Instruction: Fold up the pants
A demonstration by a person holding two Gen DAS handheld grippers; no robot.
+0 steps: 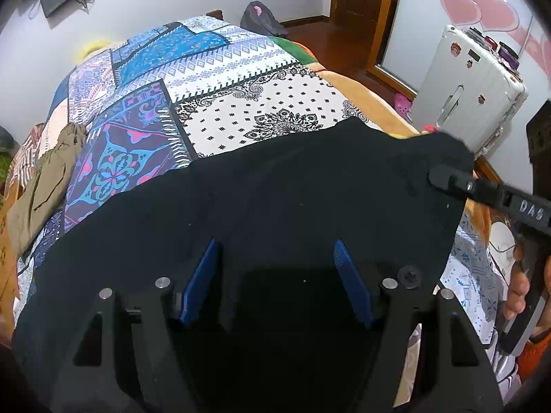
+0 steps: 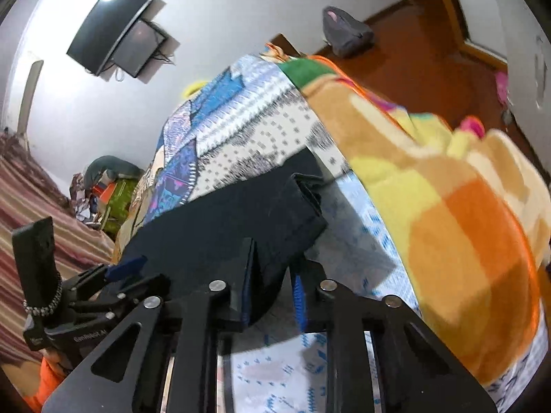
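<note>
Black pants (image 1: 275, 189) lie spread across the near end of a patterned bedspread (image 1: 213, 79). My left gripper (image 1: 277, 268) hovers over their near part, its blue pads (image 1: 203, 275) wide apart and open, with only flat cloth below. In the right wrist view a bunched fold of the pants (image 2: 241, 216) runs between the fingers of my right gripper (image 2: 273, 285), which is shut on it. The left wrist view shows that right gripper (image 1: 444, 177) pinching the lifted right corner of the pants. My left gripper's blue pad (image 2: 125, 266) shows at the left edge of the pants.
A khaki garment (image 1: 44, 186) lies on the bed's left side. An orange and yellow blanket (image 2: 447, 206) is heaped along the right edge. A white suitcase (image 1: 471, 93) stands on the floor to the right, and a grey bag (image 1: 261, 20) beyond the bed's far end.
</note>
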